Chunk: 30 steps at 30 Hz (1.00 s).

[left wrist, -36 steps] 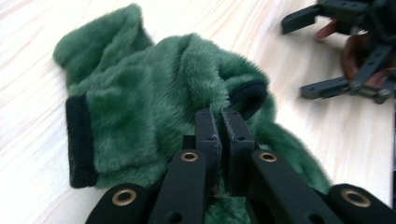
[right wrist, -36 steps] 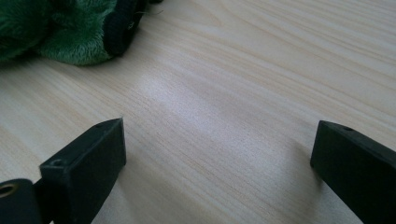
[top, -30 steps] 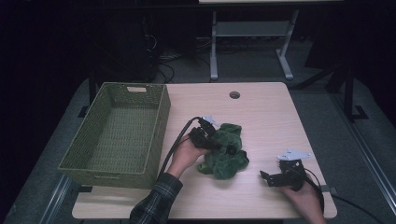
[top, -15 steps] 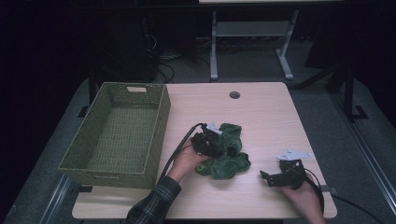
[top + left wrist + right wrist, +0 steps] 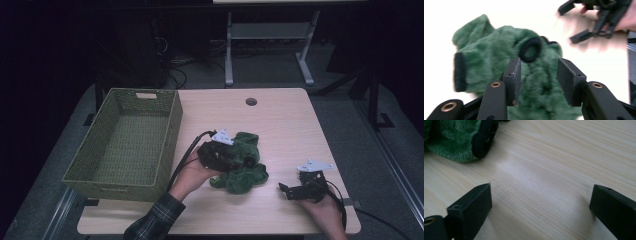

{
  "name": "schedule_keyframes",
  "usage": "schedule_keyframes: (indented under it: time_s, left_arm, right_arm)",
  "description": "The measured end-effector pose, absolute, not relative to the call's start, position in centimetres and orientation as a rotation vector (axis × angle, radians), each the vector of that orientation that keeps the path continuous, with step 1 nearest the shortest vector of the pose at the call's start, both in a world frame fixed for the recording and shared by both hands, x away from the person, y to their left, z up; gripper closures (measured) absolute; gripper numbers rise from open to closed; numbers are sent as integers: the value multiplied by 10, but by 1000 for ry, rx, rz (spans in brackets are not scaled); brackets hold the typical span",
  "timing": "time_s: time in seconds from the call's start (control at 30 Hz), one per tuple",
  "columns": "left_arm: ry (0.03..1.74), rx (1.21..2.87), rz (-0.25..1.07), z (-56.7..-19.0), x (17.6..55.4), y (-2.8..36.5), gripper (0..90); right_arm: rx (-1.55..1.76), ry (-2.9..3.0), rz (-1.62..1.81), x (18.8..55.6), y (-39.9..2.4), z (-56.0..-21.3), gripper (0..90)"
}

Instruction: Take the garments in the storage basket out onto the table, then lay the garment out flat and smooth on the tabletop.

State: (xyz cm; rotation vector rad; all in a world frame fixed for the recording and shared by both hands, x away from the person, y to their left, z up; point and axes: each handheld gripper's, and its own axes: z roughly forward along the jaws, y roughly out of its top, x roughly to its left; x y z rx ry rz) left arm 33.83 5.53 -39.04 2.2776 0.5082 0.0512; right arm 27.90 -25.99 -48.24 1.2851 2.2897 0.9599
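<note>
The green plush toy (image 5: 499, 65) lies on the table (image 5: 280, 120) right of the basket (image 5: 125, 140), just ahead of the left gripper (image 5: 537, 80), whose half-parted jaws have just been opening off it, while the right gripper (image 5: 541, 207) gapes wide over bare wood beside it.

A green plush toy (image 5: 242, 165) lies crumpled on the light wooden tabletop, just below the centre of the high view and right of the wicker basket. Its fur is deep green and shaggy, with black trim: a black ring (image 5: 530, 49) on top and a black-edged flap (image 5: 459, 72) at the left.
</note>
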Motion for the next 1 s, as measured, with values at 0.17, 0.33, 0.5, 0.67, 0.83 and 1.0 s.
schedule_keyframes:
  time_s: [0.17, 0.33, 0.5, 0.67, 0.83, 1.0]
  left_arm:
    - [459, 2282, 47, -390, 321, 42, 545]
    - [413, 2305, 31, -395, 311, 28, 555]
    - [400, 2332, 6, -406, 305, 17, 558]
    - [395, 2392, 33, -418, 303, 11, 555]
    - [414, 2440, 50, -433, 306, 9, 539]
    - [431, 2452, 61, -441, 310, 9, 551]
  right_arm:
    - [1304, 2287, 952, 277, -263, -478, 143]
    - [1309, 2301, 993, 277, -262, -476, 152]
    - [1278, 2323, 1063, 276, -255, -472, 173]
    - [1242, 2369, 1089, 278, -245, -470, 206]
    - [1216, 2399, 1130, 282, -236, -469, 223]
    - [1167, 2432, 1153, 286, -222, -470, 270]
